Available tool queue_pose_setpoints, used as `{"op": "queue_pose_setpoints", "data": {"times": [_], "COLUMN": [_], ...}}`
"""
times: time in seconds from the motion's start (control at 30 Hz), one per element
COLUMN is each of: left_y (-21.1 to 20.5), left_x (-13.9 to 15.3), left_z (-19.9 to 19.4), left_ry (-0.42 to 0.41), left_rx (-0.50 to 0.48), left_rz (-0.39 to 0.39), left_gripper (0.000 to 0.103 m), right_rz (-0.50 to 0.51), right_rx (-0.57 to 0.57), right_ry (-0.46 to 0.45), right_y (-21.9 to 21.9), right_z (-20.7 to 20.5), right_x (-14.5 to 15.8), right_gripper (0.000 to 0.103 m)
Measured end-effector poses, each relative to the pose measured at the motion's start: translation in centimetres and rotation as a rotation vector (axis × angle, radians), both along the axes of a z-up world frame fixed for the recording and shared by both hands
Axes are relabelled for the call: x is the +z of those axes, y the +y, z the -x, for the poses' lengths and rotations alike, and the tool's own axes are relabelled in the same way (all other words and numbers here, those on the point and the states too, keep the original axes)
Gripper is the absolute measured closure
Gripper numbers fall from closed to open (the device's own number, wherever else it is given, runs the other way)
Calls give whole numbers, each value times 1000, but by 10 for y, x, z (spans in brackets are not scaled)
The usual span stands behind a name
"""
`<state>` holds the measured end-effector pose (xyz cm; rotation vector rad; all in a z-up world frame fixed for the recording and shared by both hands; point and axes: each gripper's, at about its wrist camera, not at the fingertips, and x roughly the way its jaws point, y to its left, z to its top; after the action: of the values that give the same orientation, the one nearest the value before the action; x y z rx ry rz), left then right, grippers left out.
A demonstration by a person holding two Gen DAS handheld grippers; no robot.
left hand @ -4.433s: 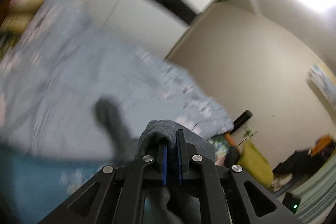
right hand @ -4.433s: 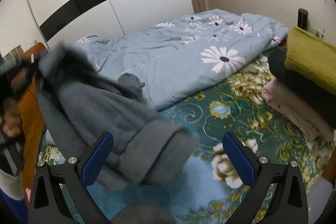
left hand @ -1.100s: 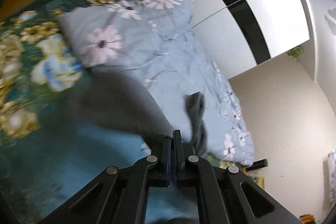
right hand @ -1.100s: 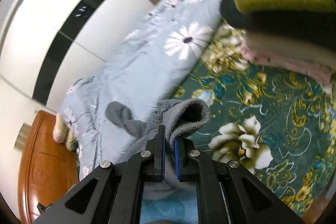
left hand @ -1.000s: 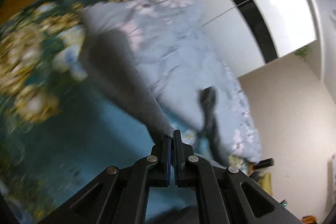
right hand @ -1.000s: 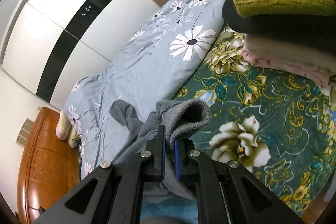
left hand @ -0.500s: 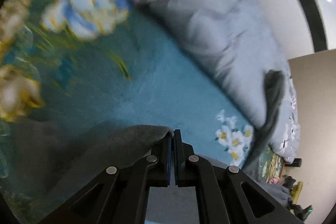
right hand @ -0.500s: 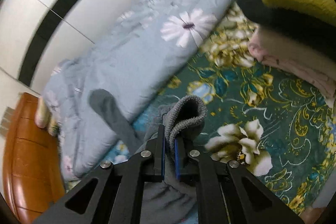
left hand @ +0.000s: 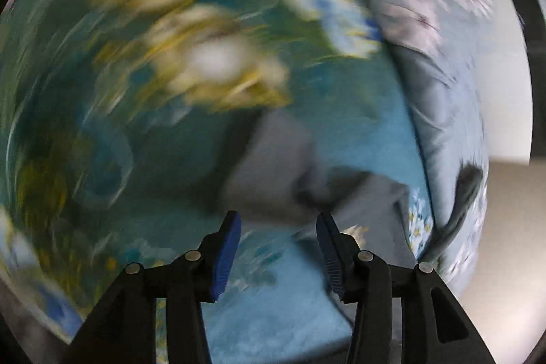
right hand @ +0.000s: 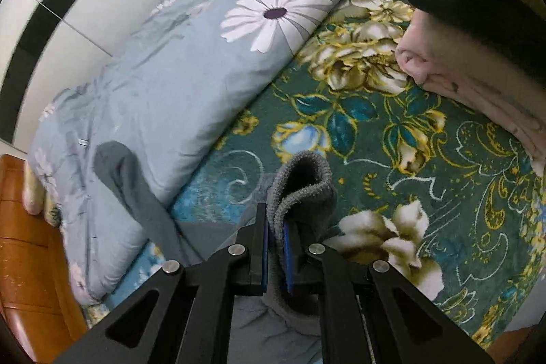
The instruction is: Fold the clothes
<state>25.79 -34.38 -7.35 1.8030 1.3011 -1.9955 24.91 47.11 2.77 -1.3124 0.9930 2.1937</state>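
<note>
The right hand-held gripper (right hand: 275, 253) pinches a ribbed cuff of the grey garment (right hand: 300, 193) low over the floral bed (right hand: 392, 139), apparently to lay it flat. The left hand-held gripper (left hand: 278, 248) hangs wide, empty, above the cloth; a sleeve (right hand: 133, 190) trails onto the duvet (right hand: 191, 57).

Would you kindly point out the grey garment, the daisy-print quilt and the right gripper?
grey garment (right hand: 307, 179): right wrist view, ribbed cuff.
daisy-print quilt (right hand: 191, 63): right wrist view, plain blue middle.
right gripper (right hand: 275, 227): right wrist view, between the fingertips.
</note>
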Motion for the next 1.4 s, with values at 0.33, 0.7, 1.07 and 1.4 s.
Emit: {"op": "queue_pose_setpoints", "data": {"times": [0.33, 0.7, 1.07, 1.4], "left_y": [-3, 3, 14, -25], "left_x": [-35, 1, 23, 15], "left_z": [-25, 34, 157, 65], "left_ry": [17, 137, 202, 216], "left_rx": [175, 69, -86, -107], "left_rz": [-239, -51, 130, 78], "left_gripper": [46, 88, 102, 60], "right_rz": [-10, 78, 96, 96], "right_rx": [32, -62, 5, 4], "right_ry": [52, 6, -17, -33], "right_y": [0, 13, -21, -38], "right_z": [-40, -125, -105, -121], "right_x": [6, -32, -41, -52], "right_gripper": [49, 49, 49, 49]}}
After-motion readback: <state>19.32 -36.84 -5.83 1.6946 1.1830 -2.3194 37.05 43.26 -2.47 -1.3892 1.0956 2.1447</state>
